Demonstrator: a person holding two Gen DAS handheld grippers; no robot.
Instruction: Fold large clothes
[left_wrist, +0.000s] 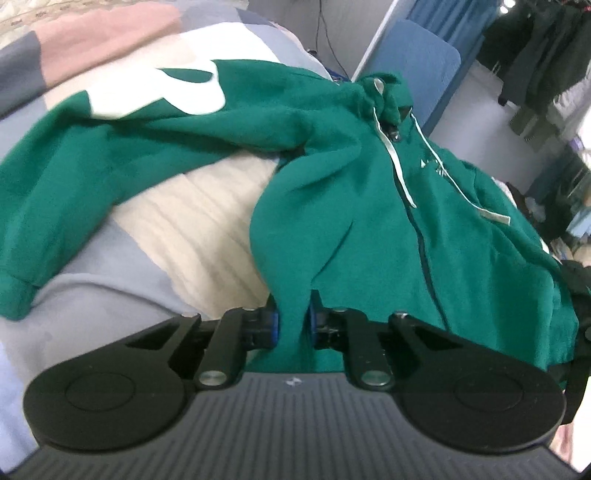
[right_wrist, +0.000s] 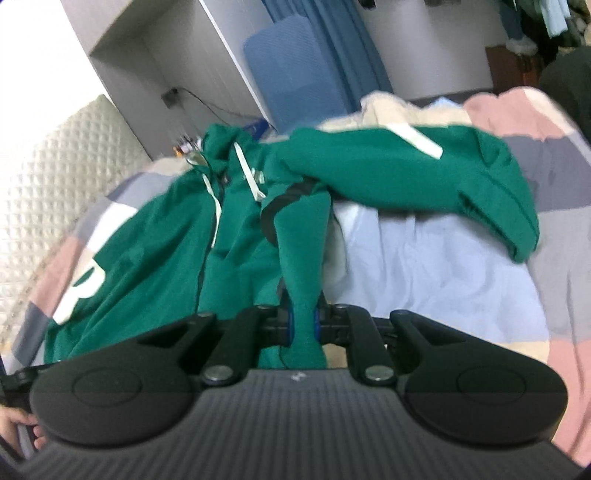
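Pinching green hoodie (left_wrist: 369, 206) over the patchwork bedspread (left_wrist: 207, 206).
Clamping both left gripper (left_wrist: 293, 325) and right gripper (right_wrist: 303, 325) onto bunched hoodie fabric, lifting folds off the bedspread.

My left gripper (left_wrist: 293, 325) is matt black plastic with ribbed grey housing, shiny round metal pivot pins and blue rubbery pads; my right gripper (right_wrist: 304, 325) looks the same. Both pinch the green zip-up hooded sweatshirt (left_wrist: 332, 192) of thick, soft, fleecy matt cloth, with flat white woven drawcords (left_wrist: 395, 162) and smooth white printed patches. Under it lies the patchwork bedspread of pastel cloth (left_wrist: 110, 295), matt, lightly creased, its cream panel ribbed. The quilted cream headboard (right_wrist: 44, 192) shows a faintly glossy, diamond-stitched surface.
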